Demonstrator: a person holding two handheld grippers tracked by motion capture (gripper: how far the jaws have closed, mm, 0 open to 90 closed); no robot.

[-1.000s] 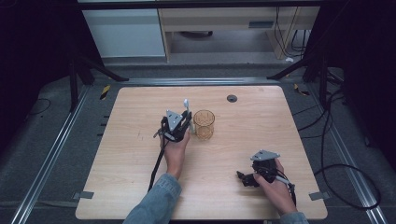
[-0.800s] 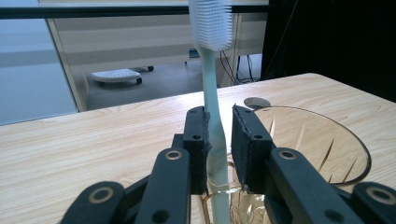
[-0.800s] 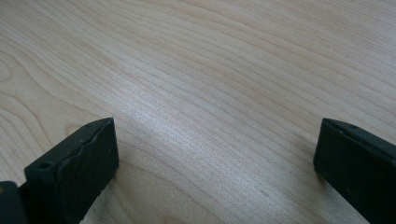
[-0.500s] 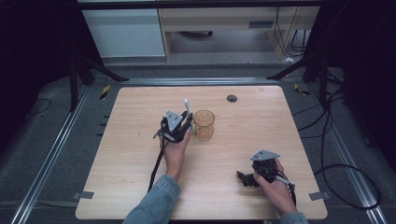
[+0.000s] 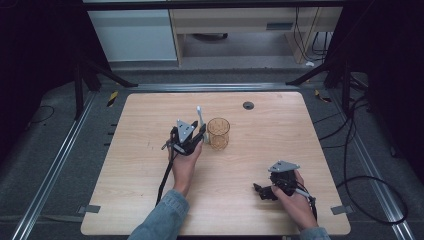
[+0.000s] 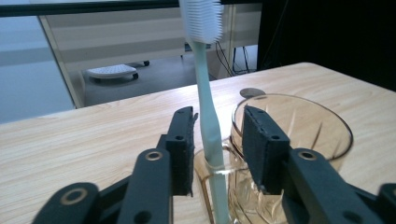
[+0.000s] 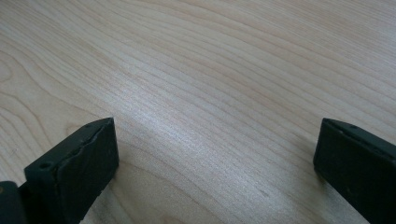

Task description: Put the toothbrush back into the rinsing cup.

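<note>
A pale green toothbrush [image 6: 205, 93] with white bristles stands nearly upright, head up, between the jaws of my left gripper [image 6: 218, 113]. Its handle touches the left pad, and a gap separates it from the right pad. Amber glass crosses in front of the handle's lower end. Just right of it stands an amber glass cup [image 6: 303, 126]. In the high view the left gripper [image 5: 201, 138] sits at the left side of the cup [image 5: 218, 134], with the toothbrush [image 5: 200, 116] rising beside it. My right gripper [image 5: 261, 190] rests low near the table's front right, with its jaws wide apart [image 7: 215, 126] over bare wood.
The wooden table [image 5: 280, 130] has a dark round grommet [image 5: 248, 105] behind the cup. Metal rails run along both sides of the table. Cables lie on the floor at the right [image 5: 370, 175]. A pale cabinet [image 5: 135, 35] stands beyond the far edge.
</note>
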